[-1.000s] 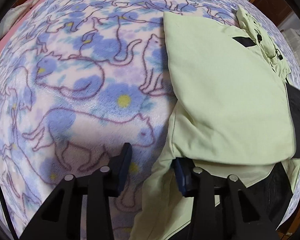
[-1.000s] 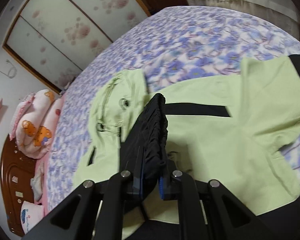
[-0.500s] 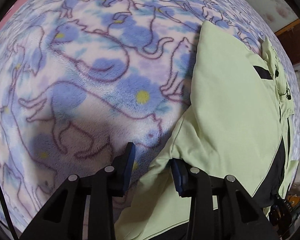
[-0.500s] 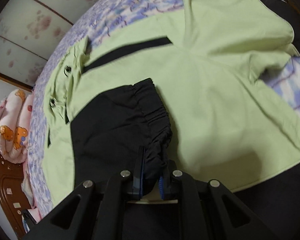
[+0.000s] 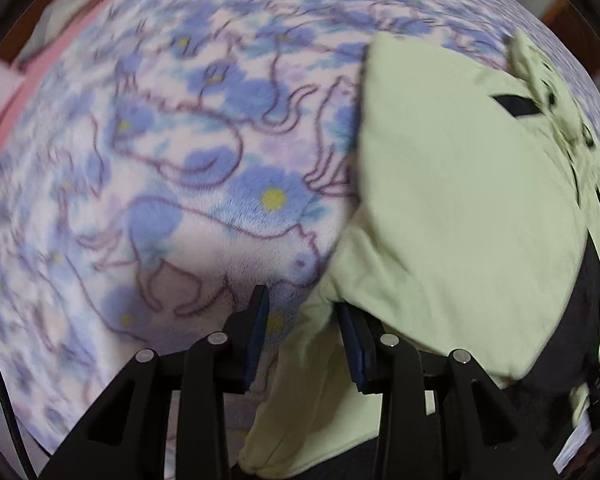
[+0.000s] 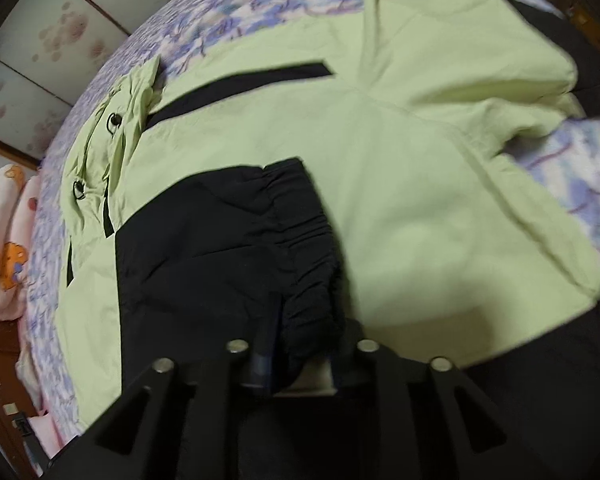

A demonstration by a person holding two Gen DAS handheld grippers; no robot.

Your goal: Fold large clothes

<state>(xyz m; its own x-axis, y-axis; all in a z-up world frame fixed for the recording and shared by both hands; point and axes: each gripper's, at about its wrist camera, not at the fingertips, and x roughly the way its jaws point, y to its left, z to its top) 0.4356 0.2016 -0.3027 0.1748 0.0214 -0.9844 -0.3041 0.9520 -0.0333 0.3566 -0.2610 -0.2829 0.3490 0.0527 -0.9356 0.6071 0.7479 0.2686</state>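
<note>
In the left wrist view, the blanket with blue flowers and outlined cats covers the bed across the left and middle. The left tool points down at it with its jaws partly apart; the edge of the pale green jacket lies in the gap beside the right pad, though I cannot tell whether the pads press on it. The jacket spreads to the right, folded over itself.

In the right wrist view, pink bedding sits at the far left. The jacket lies flat on the bed, hood toward the left. Its black sleeve is laid across the green body, gathered cuff at the middle. The right tool has its jaws opening, the cuff's end between them, the pads no longer clamping it.
</note>
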